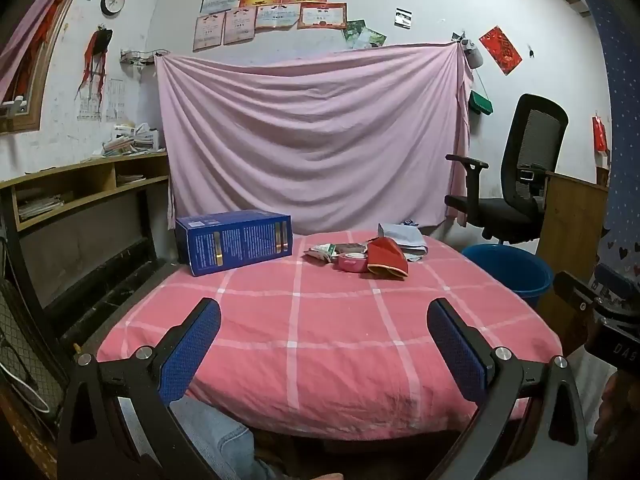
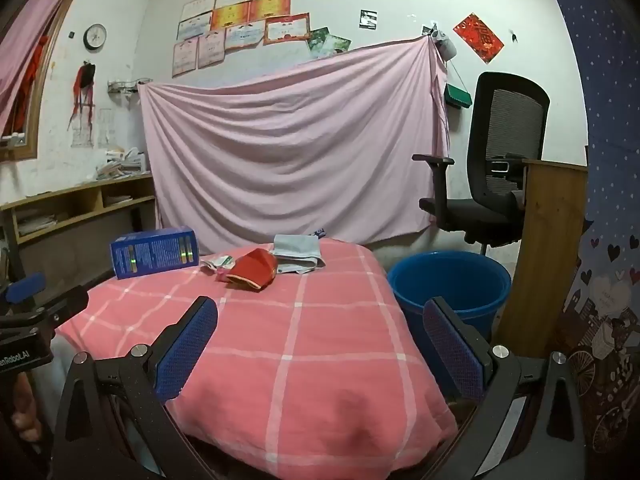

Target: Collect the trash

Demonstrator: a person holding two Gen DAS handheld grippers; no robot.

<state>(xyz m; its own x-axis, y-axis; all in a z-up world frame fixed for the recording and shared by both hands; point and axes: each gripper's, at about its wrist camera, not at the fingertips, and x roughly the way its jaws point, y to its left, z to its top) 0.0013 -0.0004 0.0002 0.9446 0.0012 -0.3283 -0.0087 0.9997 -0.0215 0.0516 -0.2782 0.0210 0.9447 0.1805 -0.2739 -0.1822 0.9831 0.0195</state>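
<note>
The left claw (image 1: 324, 344) hovers spread wide and empty over the near edge of the tabletop (image 1: 340, 320), which is covered by a pink checked cloth; the right claw (image 2: 320, 344) is likewise wide apart, holding nothing, over the near right part of the same surface. The trash lies well beyond both claws, at the far side. A blue box (image 1: 234, 246) sits at the far left, lying on its long side with its long axis running left to right, slightly angled so its left end is nearer. To its right is a loose heap: a small crumpled white-and-green wrapper (image 1: 320, 251), a pink tape roll (image 1: 352, 261) lying on its side just beside it, a red pouch (image 1: 387, 258) touching the roll with its orange-trimmed edge turned toward the near side, and a pale grey folded packet (image 1: 402, 238) behind the pouch at the far right. A blue bucket (image 2: 448, 284) stands on the floor just off the right edge of the tabletop, with a black office chair (image 2: 492, 168) farther behind it.
</note>
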